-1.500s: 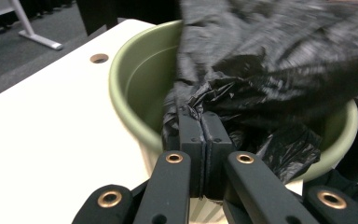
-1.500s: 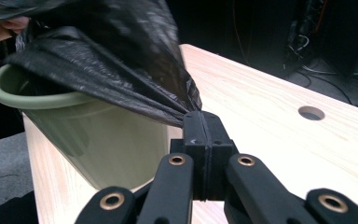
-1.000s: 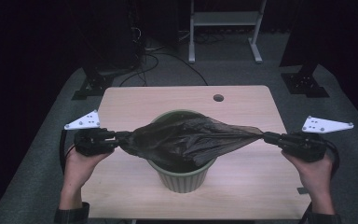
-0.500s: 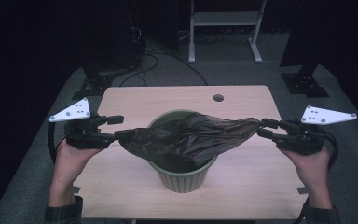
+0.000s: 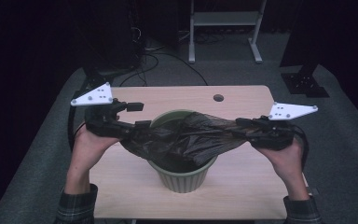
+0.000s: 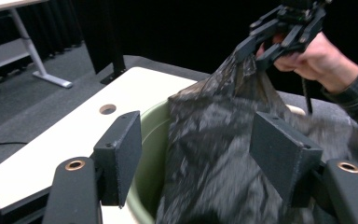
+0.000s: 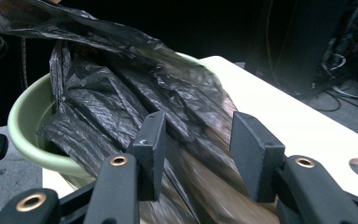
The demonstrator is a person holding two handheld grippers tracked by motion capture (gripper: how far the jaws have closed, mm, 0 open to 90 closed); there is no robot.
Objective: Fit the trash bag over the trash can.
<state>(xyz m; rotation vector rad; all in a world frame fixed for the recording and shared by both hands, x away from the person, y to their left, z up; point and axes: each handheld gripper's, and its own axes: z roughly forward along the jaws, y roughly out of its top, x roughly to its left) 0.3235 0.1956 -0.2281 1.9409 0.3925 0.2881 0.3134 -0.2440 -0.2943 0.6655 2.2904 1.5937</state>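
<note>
A black plastic bag lies crumpled across the mouth of a green ribbed bin on the table. My left gripper is at the bag's left end. In the left gripper view its jaws have just been opening and stand wide, with the bag loose between them. My right gripper is at the bag's right end. Its jaws have also opened and stand apart around a fold of the bag, the pads not pressing on it.
The bin stands at the middle of a light wooden table with a round cable hole near its far edge. Beyond the table are a metal frame's legs, cables on grey carpet and dark stands.
Both grippers opened their jaws. The left hand rose and the right hand moved in toward the bin. The bag, stretched taut between them before, now sags crumpled over the bin.
</note>
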